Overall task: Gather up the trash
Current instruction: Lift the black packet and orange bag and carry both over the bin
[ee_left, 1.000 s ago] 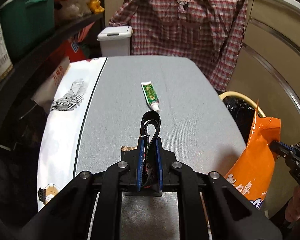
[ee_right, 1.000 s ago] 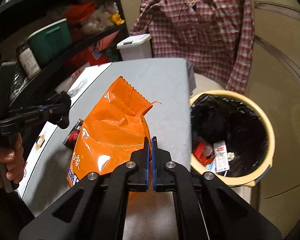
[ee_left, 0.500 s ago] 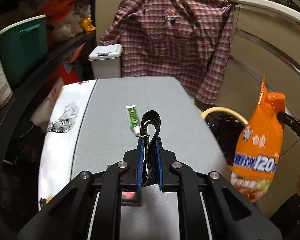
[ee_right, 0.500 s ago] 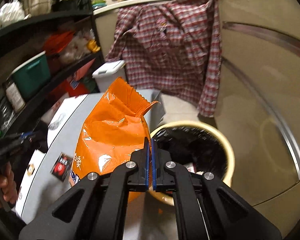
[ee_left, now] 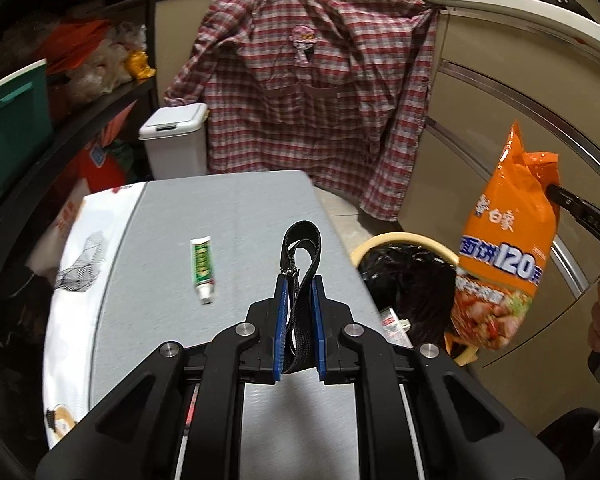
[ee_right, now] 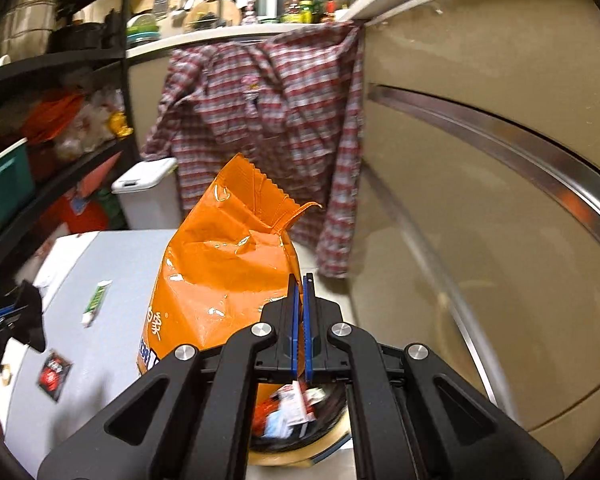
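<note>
Left hand-held gripper (ee_left: 299, 292) and right hand-held gripper (ee_right: 301, 296), black angular frames, silver round screws, blue finger pads

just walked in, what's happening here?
A person is clearing trash off the grey table with two handheld grippers. The right gripper is shut on an orange snack bag, holding it above the bin. The left gripper is shut on a black strap. A toothpaste tube lies on the table.
</note>
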The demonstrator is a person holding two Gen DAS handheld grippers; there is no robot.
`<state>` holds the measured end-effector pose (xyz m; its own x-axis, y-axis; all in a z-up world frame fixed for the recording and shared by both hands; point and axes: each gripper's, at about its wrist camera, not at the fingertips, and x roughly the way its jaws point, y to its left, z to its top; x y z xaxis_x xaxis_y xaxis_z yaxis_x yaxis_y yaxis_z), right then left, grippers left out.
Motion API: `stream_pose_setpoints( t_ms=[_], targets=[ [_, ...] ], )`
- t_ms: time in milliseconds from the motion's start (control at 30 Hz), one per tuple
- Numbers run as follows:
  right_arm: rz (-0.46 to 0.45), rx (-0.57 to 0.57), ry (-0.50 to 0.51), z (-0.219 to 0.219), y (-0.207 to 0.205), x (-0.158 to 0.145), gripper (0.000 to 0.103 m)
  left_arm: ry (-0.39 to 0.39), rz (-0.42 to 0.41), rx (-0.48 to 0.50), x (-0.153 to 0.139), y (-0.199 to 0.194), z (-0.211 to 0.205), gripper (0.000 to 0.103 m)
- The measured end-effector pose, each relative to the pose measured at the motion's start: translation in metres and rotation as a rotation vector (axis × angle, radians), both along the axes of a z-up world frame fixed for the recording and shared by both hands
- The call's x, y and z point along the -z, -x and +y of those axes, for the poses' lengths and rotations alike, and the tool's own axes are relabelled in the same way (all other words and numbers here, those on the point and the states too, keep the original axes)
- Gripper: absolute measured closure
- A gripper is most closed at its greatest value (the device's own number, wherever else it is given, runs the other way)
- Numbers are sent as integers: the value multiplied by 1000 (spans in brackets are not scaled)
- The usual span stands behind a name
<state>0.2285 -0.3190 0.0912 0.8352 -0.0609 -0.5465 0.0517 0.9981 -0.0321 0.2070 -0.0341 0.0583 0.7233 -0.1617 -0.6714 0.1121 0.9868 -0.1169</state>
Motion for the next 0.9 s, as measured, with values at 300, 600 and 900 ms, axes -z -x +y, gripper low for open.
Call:
stream_pose_setpoints(
  t_ms=[300, 600, 900],
  targets=[
    [-10, 78, -23, -30, -11, 17, 101, 18, 6, 37, 2, -24, -37, 91],
    [-11, 122, 46, -34, -21, 30, 101, 40, 18, 68, 9, -47, -69, 91],
    [-8, 156, 80, -40, -29, 36, 101, 35, 32, 98, 17, -62, -93, 91]
  ],
)
